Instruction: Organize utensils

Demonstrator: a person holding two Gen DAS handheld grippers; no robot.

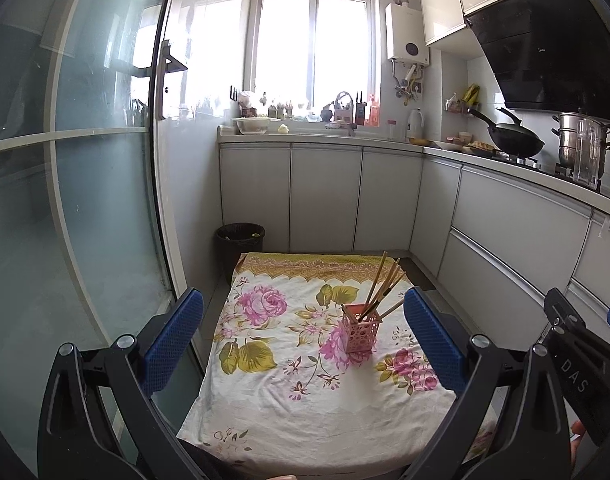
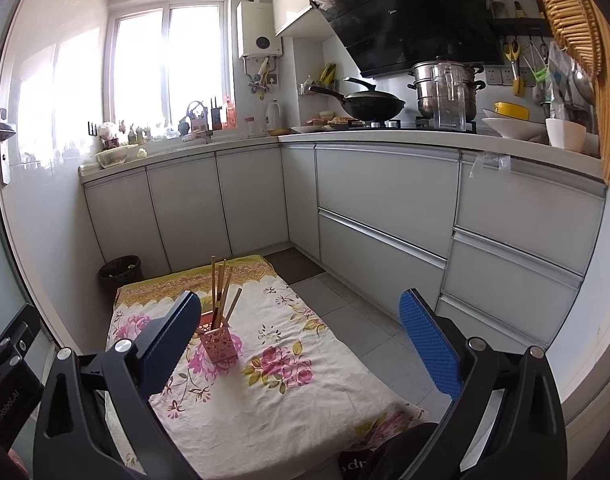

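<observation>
Low table draped with a floral cloth (image 1: 305, 400), seen from both wrist cameras. A pink openwork holder (image 1: 360, 330) stands upright on the cloth, toward the far right part of the table as the left wrist view shows it, with bare cloth around it on all sides. Several chopsticks (image 1: 385, 286) stand in the holder, tips down, fanning out and leaning toward the far edge. No loose utensil is visible on the cloth. The left gripper (image 1: 303, 340) and the right gripper (image 2: 301, 336) both hover above the near edge with jaws spread wide and nothing between them.

Handling, as judged: the chopsticks look like light, stiff, slender wooden rods, smooth enough to slip or roll in a loose pinch; a hold across the upper shaft, well above the holder rim, seems best. The holder appears to be thin, light plastic, liable to tip if a stick is dragged sideways, so one gripper might steady its wall.
</observation>
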